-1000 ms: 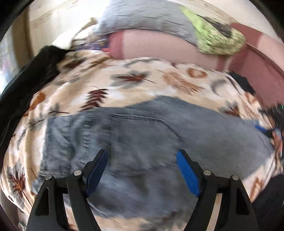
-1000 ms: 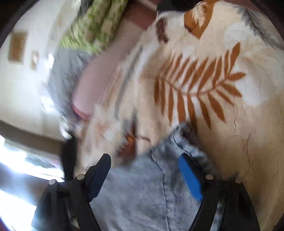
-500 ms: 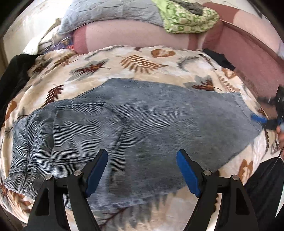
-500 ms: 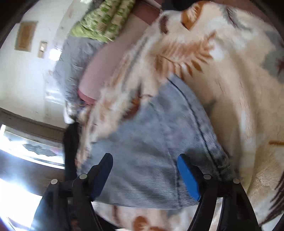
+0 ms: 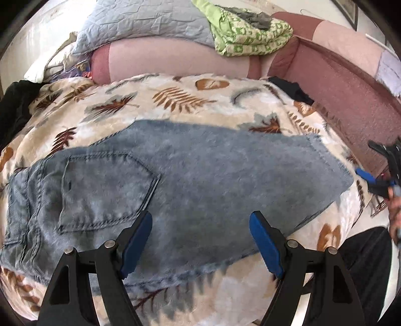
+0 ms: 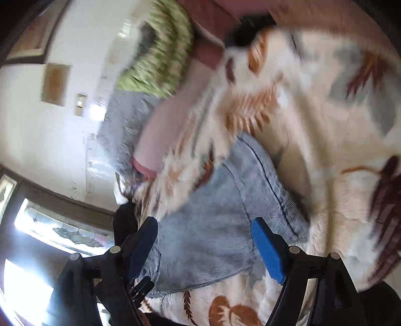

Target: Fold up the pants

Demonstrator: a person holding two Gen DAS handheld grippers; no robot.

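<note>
Light blue denim pants (image 5: 190, 180) lie flat on a leaf-patterned blanket (image 5: 175, 100), folded lengthwise, back pocket at the left, leg end at the right. My left gripper (image 5: 200, 240) is open and empty, above the near edge of the pants. My right gripper (image 6: 204, 247) is open and empty, over the leg end of the pants (image 6: 225, 205). It also shows in the left wrist view (image 5: 371, 179) just beyond the leg hem at the far right.
A pink bolster (image 5: 175, 60), a grey quilted pillow (image 5: 145, 22) and a green patterned cloth (image 5: 250, 32) lie at the back. A dark red sofa side (image 5: 351, 82) runs along the right. Black fabric (image 5: 15, 107) sits at the left.
Both grippers have pulled back from the pants, so more of them shows in each view. The right gripper has moved off the leg end. The pants lie still.
</note>
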